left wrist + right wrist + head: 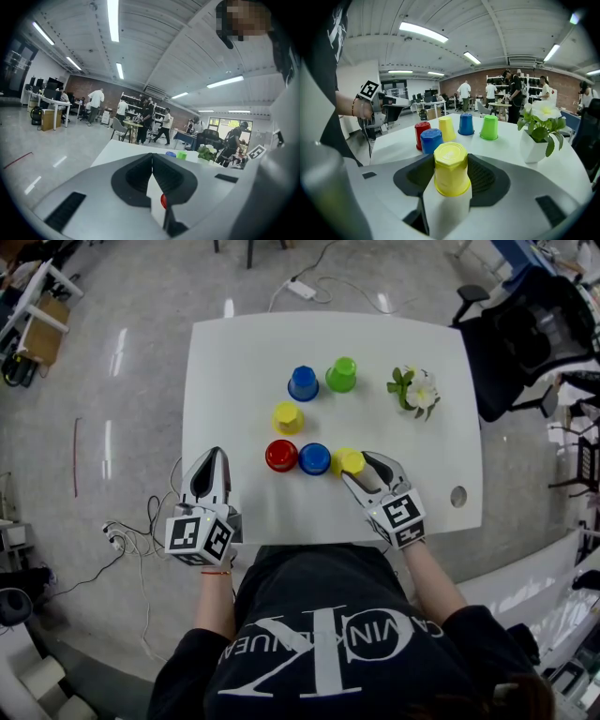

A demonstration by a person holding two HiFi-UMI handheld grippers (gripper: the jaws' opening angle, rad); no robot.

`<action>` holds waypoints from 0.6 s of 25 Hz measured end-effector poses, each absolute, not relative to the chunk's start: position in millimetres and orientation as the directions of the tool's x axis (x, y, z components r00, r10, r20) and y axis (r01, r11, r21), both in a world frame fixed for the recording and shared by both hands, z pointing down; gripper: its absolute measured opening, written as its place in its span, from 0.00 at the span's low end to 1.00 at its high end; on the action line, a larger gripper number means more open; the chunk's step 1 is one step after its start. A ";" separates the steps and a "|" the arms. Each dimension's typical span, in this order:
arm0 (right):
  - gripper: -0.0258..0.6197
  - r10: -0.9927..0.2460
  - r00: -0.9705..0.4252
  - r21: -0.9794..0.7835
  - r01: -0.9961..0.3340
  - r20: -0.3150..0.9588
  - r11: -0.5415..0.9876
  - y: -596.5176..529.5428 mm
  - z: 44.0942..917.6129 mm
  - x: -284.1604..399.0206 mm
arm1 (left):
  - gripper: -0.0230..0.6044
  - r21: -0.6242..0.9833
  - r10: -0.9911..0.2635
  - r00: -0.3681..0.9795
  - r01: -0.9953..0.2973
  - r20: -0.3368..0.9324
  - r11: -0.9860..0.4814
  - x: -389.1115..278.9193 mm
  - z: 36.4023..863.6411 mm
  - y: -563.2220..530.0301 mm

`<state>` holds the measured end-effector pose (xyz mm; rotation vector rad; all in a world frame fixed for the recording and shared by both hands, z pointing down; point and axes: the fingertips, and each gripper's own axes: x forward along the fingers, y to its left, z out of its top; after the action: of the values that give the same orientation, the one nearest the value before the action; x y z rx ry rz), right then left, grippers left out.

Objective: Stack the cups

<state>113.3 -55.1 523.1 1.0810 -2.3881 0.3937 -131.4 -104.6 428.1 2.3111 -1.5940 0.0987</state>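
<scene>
Right hand-held gripper: you are pinching the near yellow cup, which is standing upside down with its axis upright between both pads.
Cup position: it is sitting at the right end of the near row, just beside the near blue cup; whether it is resting on the surface is unclear.
Left hand-held gripper: its jaws are pressing together, empty, at the near left, well apart from the cups.
View difference: the right gripper view is showing pad contact; the head view is showing the row's line.

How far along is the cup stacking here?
Done: nothing; six cups stand singly, upside down, on the table. In hand: the right gripper has its jaws round the near yellow cup, which sits on the table; grip unclear. The left gripper is shut, off to the side. Left: all the stacking.
</scene>
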 end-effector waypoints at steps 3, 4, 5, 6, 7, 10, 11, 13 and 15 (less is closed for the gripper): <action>0.40 -0.628 -0.569 -0.062 -0.765 0.531 0.640 -57.3 523.4 113.4 | 0.04 0.233 -0.897 0.368 -0.920 0.243 -0.315 -132.0 428.2 -104.9; 0.40 -0.630 -0.568 -0.060 -0.766 0.530 0.640 -58.0 523.2 113.5 | 0.04 0.233 -0.897 0.368 -0.920 0.243 -0.315 -131.8 428.3 -104.9; 0.40 -0.630 -0.568 -0.059 -0.766 0.530 0.640 -58.4 523.3 113.8 | 0.04 0.233 -0.897 0.369 -0.920 0.243 -0.315 -131.3 428.5 -104.9; 0.40 -0.628 -0.568 -0.059 -0.764 0.532 0.642 -58.6 523.9 114.1 | 0.04 0.232 -0.897 0.370 -0.920 0.243 -0.317 -130.7 428.8 -104.9; 0.40 -0.623 -0.570 -0.060 -0.761 0.536 0.645 -58.3 525.0 114.3 | 0.04 0.232 -0.896 0.371 -0.919 0.242 -0.318 -130.1 429.2 -105.0; 0.48 -0.598 -0.596 -0.089 -0.745 0.536 0.661 -55.9 524.0 113.2 | 0.04 0.230 -0.897 0.371 -0.920 0.241 -0.318 -130.3 430.2 -106.0; 0.54 -0.592 -0.614 -0.109 -0.737 0.522 0.667 -55.0 519.0 112.8 | 0.04 0.230 -0.898 0.369 -0.920 0.241 -0.317 -130.6 430.0 -106.4; 0.61 -0.586 -0.655 -0.141 -0.715 0.477 0.684 -54.8 500.7 112.1 | 0.04 0.232 -0.899 0.366 -0.921 0.240 -0.313 -131.6 429.2 -107.0; 0.60 -0.577 -0.691 -0.141 -0.685 0.434 0.714 -58.3 477.6 109.6 | 0.04 0.236 -0.901 0.360 -0.922 0.240 -0.306 -133.2 428.7 -107.0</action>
<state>109.6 -58.3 477.6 0.9814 -2.5610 0.4173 -133.2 -107.0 428.7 2.2969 -1.6064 0.0894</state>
